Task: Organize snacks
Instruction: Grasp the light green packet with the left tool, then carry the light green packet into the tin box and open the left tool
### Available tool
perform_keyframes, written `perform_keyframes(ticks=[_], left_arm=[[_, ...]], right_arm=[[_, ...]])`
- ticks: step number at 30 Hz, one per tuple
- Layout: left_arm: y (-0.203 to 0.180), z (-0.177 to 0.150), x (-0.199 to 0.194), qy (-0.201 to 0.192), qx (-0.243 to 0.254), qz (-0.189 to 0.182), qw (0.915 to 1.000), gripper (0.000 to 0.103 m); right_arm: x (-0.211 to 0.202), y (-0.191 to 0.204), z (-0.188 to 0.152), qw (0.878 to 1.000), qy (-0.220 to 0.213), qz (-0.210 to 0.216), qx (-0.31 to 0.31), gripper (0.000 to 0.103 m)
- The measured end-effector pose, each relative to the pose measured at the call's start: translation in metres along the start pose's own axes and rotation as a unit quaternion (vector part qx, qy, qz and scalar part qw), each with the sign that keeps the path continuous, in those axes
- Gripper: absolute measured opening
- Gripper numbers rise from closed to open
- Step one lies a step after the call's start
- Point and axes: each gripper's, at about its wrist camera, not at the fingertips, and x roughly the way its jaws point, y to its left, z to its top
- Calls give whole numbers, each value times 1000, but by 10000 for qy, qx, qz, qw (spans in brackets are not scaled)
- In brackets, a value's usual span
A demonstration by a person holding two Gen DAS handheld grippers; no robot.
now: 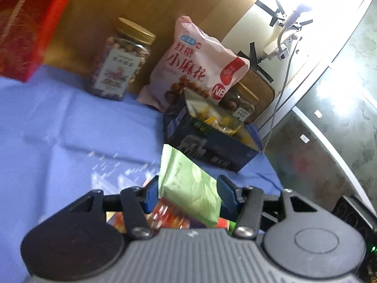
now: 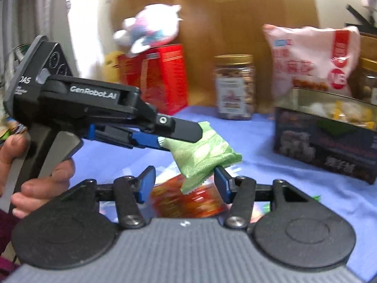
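left gripper (image 1: 187, 194): jaws part-way closed, blue pads pinching the green packet from both sides; packet is off the cloth, carried in the air. Seen side-on in the right wrist view, held by a hand (image 2: 35, 165) at frame left.
right gripper (image 2: 183, 184): jaws apart with nothing between the pads; the packet's lower corner hangs just in front of the gap, near the right pad. Cannot tell if it touches.
green packet (image 1: 190, 188): tilted, top edge up and away from the camera, above an orange-red wrapper (image 2: 188, 200) lying on the cloth.
dark box (image 1: 212, 141): open top, small wrapped snacks inside, sits on the blue cloth (image 1: 59, 129) ahead and right of the packet, apart from it.
pink bag (image 1: 195, 66): upright behind the dark box, leaning on the wooden back panel.
nut jar (image 1: 120, 59): gold lid, left of the pink bag. A second jar (image 1: 240, 101) is partly hidden behind the bag.
red box (image 1: 28, 23): far left on the cloth, plush toy (image 2: 150, 26) on top.
image: motion blur on both views.
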Motion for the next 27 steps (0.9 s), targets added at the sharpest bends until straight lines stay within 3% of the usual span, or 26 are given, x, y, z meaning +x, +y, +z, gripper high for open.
perform_keyframes(ticks=[6,11,14,17,19,21,24,25,27], left_arm=[[22,-37,-28,107,-366,154,9992,51],[38,-49,-34,152,-575,329,9977,57],[45,-46,-40,3,-714,295,9970,66],[48,-43,-38,-51,-757,344,9965,67],[50,-44,-32,48,-777,267,9966,63],[47,-48,-23,223,-739,163,9969,51],[38,-54,-21,263,-528,190,9981,45],[36,-55,-23,249,-483,222,9983,45],[30,-54,-29,203,-431,185,9987,45]], right_arm=[[5,26,-20,9986,389,341,-112,59],[10,34,-30,9976,607,83,-336,59],[10,33,-32,9973,585,-5,-436,59],[11,34,-33,9968,625,-17,-497,59],[13,35,-35,9961,691,6,-541,60],[16,39,-36,9957,691,18,-622,61],[19,43,-36,9956,651,-39,-680,50],[18,43,-36,9956,614,-130,-694,42],[15,40,-34,9966,537,-109,-607,41]])
